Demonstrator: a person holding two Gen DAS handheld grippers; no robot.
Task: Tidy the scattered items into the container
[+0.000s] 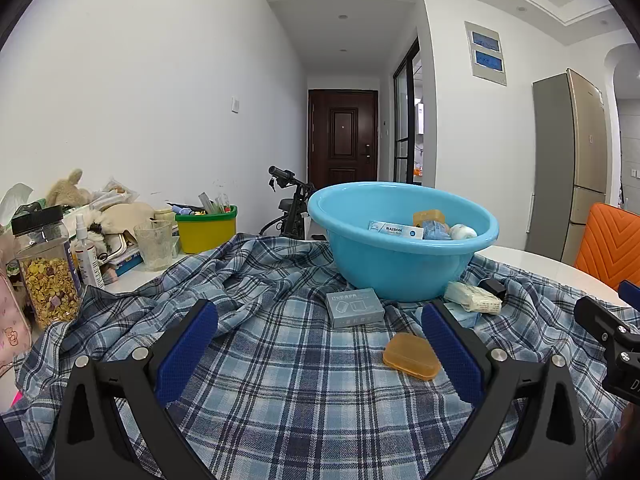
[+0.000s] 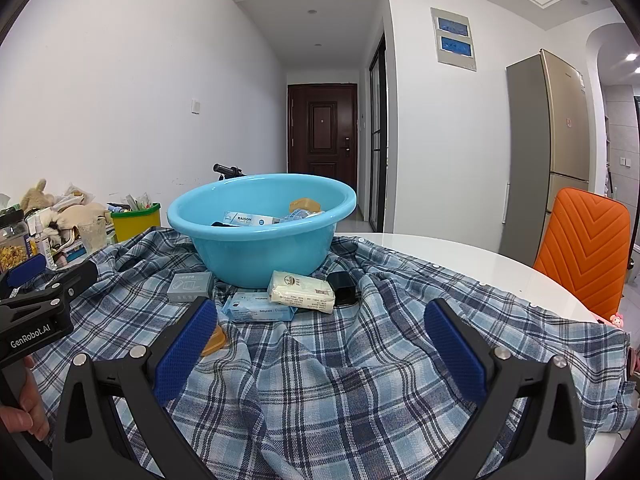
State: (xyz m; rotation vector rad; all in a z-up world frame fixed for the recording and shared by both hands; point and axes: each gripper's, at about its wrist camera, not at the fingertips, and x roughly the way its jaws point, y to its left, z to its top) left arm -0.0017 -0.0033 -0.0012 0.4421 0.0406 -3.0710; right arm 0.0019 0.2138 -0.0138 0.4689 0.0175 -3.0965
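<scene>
A blue basin (image 1: 400, 268) (image 2: 256, 256) stands on a plaid cloth (image 1: 280, 380) (image 2: 340, 380) and holds several items, among them a RAISON box (image 1: 396, 231). On the cloth before it lie a grey box (image 1: 354, 307) (image 2: 189, 287), an orange soap case (image 1: 412, 356) (image 2: 214, 340), a white tissue pack (image 1: 474, 298) (image 2: 302, 291), a blue wipes pack (image 2: 256, 309) and a black object (image 2: 343, 288). My left gripper (image 1: 320, 350) is open and empty, with the soap case just inside its right finger. My right gripper (image 2: 320, 350) is open and empty, short of the packs.
Clutter stands at the left: a cereal jar (image 1: 48, 276), a spray bottle (image 1: 89, 256), a glass (image 1: 154, 244), a yellow bin (image 1: 206, 230) and plush toys (image 1: 68, 192). An orange chair (image 2: 584, 248) stands at the right by the white table edge (image 2: 460, 252).
</scene>
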